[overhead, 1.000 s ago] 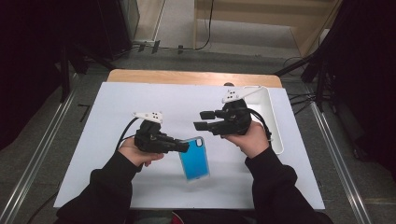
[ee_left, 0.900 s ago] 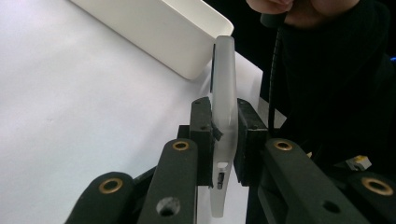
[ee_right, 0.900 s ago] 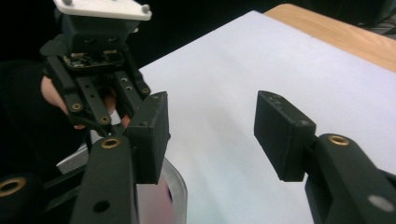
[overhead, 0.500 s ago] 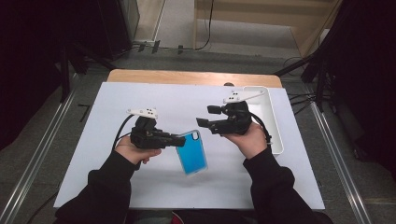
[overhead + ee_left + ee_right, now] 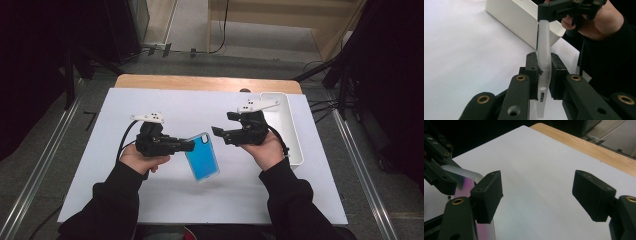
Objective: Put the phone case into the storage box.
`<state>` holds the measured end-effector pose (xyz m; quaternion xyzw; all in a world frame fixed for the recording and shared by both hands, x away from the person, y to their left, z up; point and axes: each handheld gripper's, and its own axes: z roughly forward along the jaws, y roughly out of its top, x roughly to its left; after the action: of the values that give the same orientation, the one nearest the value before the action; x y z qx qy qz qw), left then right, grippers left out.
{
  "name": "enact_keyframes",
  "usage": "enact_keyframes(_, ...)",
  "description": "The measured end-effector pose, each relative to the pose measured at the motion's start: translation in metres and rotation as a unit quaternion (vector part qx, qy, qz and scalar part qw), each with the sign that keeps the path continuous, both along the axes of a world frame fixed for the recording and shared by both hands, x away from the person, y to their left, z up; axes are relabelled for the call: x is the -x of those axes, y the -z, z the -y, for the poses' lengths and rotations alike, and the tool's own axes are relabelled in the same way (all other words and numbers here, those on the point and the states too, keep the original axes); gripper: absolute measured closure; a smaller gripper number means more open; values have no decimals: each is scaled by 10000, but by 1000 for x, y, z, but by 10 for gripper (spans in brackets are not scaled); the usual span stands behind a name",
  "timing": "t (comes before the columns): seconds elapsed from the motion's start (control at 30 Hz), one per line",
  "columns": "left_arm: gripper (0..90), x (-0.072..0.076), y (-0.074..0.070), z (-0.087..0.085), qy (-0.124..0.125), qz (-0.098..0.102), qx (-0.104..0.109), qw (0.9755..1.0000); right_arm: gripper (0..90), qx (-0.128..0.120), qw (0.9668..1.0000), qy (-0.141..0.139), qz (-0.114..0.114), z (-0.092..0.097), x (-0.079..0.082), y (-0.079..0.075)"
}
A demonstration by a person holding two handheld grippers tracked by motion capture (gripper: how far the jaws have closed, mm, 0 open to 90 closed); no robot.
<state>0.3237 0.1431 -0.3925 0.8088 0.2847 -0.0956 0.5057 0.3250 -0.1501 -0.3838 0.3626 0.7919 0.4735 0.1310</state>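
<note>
A blue phone case [image 5: 202,159] with a clear rim hangs tilted just above the white table sheet. My left gripper [image 5: 191,145] is shut on its rim; in the left gripper view the pads [image 5: 532,72] press both sides of the clear case edge [image 5: 544,62]. My right gripper [image 5: 224,124] stands open a little to the right of the case's top end. Its jaws have just been opening, and nothing lies between them in the right gripper view [image 5: 536,192]. There the case [image 5: 466,173] and the left gripper [image 5: 436,172] show at the left.
A white rectangular tray [image 5: 287,125] stands at the right edge of the white sheet [image 5: 125,190], close behind the right hand. A wooden table edge [image 5: 200,82] runs along the far side. Cables trail from both grippers.
The right gripper's jaws have spread apart and come off the case's top end. The left gripper keeps its hold on the case; both hands have barely shifted.
</note>
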Motion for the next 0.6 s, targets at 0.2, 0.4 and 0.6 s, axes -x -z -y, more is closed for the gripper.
enact_keyframes(0.2, 793, 0, -3, -3, -213, 103, -59, 9997, 175, 123, 9999, 111, -41, -3, -1, 7)
enact_keyframes(0.4, 793, -3, -3, -8, -476, 123, -88, 9988, 163, 166, 9997, 140, -83, -7, -2, 14)
enact_keyframes(0.6, 793, -5, -3, -13, -687, 120, -50, 9976, 90, 168, 9998, 59, -127, -9, -2, 18)
